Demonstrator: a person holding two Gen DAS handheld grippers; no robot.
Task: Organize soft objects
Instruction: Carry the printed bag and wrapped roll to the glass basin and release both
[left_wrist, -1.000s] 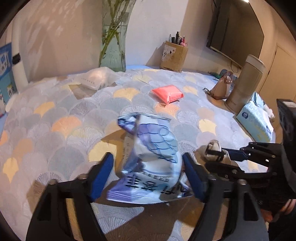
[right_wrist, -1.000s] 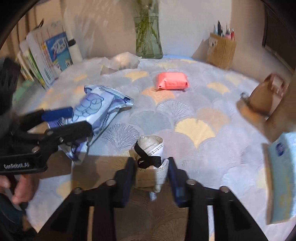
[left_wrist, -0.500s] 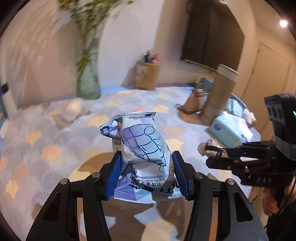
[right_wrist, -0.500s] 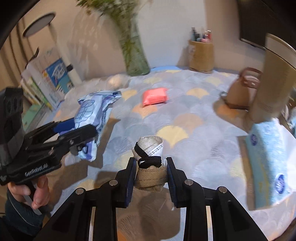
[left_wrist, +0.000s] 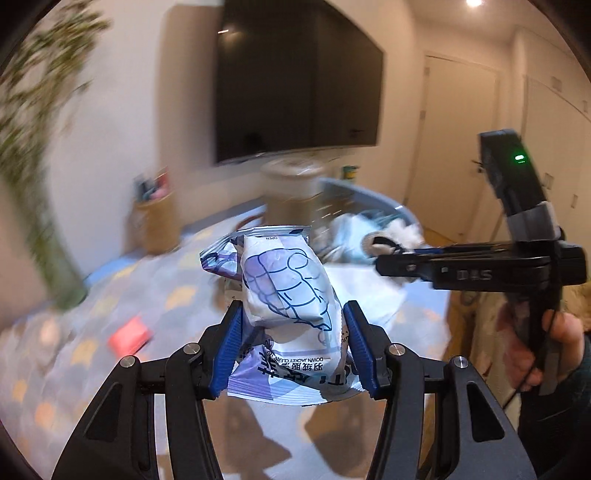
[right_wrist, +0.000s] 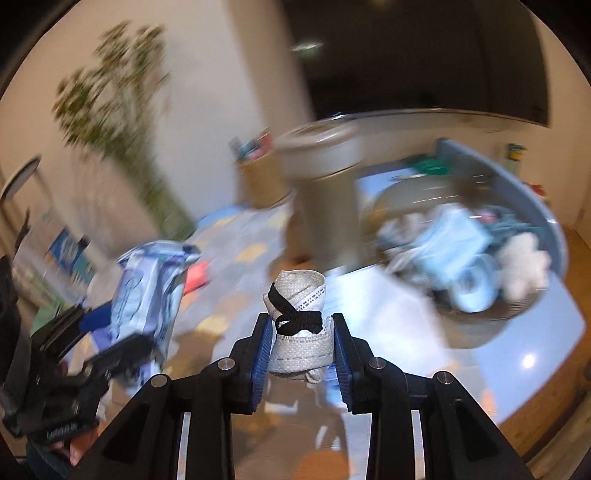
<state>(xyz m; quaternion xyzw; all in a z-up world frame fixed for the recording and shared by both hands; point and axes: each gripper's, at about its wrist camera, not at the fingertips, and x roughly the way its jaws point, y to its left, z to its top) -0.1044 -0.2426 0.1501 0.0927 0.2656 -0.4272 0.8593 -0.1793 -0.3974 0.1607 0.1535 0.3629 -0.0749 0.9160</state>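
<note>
My left gripper (left_wrist: 293, 314) is shut on a blue and white wipes pack (left_wrist: 286, 288) and holds it in the air above the table. My right gripper (right_wrist: 300, 325) is shut on a rolled beige cloth tied with a black band (right_wrist: 297, 321), also lifted. The right gripper with the roll shows at the right of the left wrist view (left_wrist: 384, 245). The left gripper with the pack shows at the left of the right wrist view (right_wrist: 147, 295). A blue basket (right_wrist: 532, 206) holding several soft things stands ahead on the right.
A pink pack (left_wrist: 130, 338) lies on the scallop-patterned tablecloth (left_wrist: 48, 369). A tall beige canister (right_wrist: 325, 192), a pen holder (left_wrist: 155, 221) and a plant vase (left_wrist: 62, 273) stand further back. A dark TV (left_wrist: 295, 81) hangs on the wall. Both views are motion-blurred.
Both grippers have lifted their loads off the table and swung right, towards the blue basket. The left gripper closed on the wipes pack a second ago.
</note>
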